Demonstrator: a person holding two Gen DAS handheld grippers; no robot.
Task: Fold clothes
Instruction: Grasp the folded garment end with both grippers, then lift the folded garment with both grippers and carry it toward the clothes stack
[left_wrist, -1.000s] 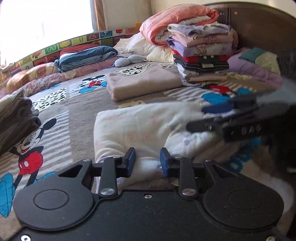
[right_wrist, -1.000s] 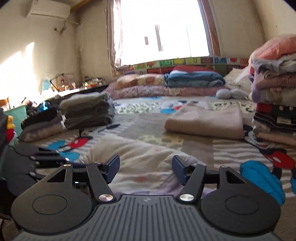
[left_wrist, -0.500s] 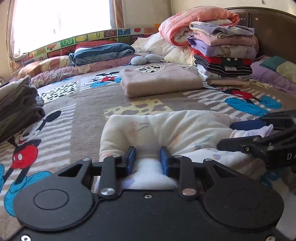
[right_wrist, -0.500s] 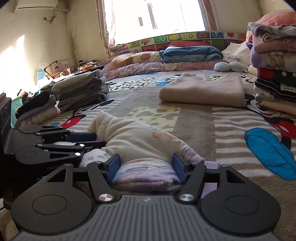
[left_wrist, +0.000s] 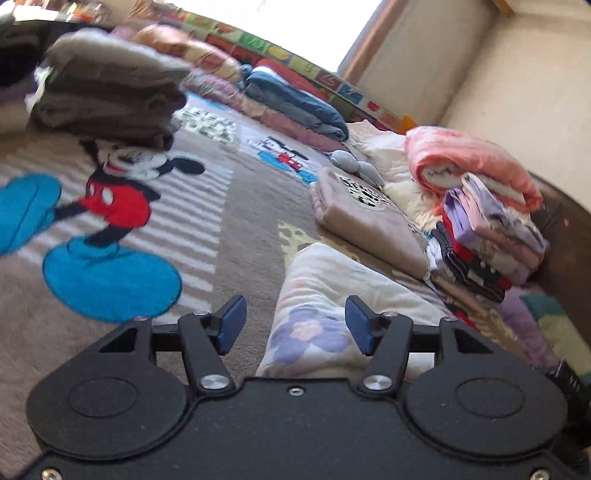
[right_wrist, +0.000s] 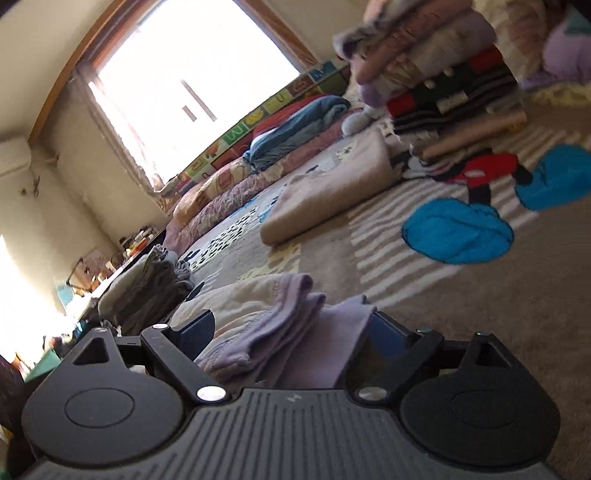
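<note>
A folded cream garment with pale flower prints and lilac cuffs (left_wrist: 332, 291) lies on the Mickey Mouse blanket (left_wrist: 207, 206). My left gripper (left_wrist: 295, 325) is open, tilted, with the garment's near end between and below its blue pads, not pinched. In the right wrist view the same garment (right_wrist: 258, 314) shows with its lilac cuffs (right_wrist: 295, 332) lying loose between the fingers of my right gripper (right_wrist: 288, 332), which is open wide and tilted.
A grey folded stack (left_wrist: 107, 88) sits at the left. A beige folded piece (left_wrist: 362, 221) lies beyond the garment. A tall stack of folded clothes (left_wrist: 487, 236) under a pink quilt stands at the right by the headboard. Bedding lines the window side (right_wrist: 295, 122).
My left gripper was shut on the garment's edge and has opened. Both grippers have tilted and swung, the left view turning left, the right view rolling. The garment lies released on the blanket.
</note>
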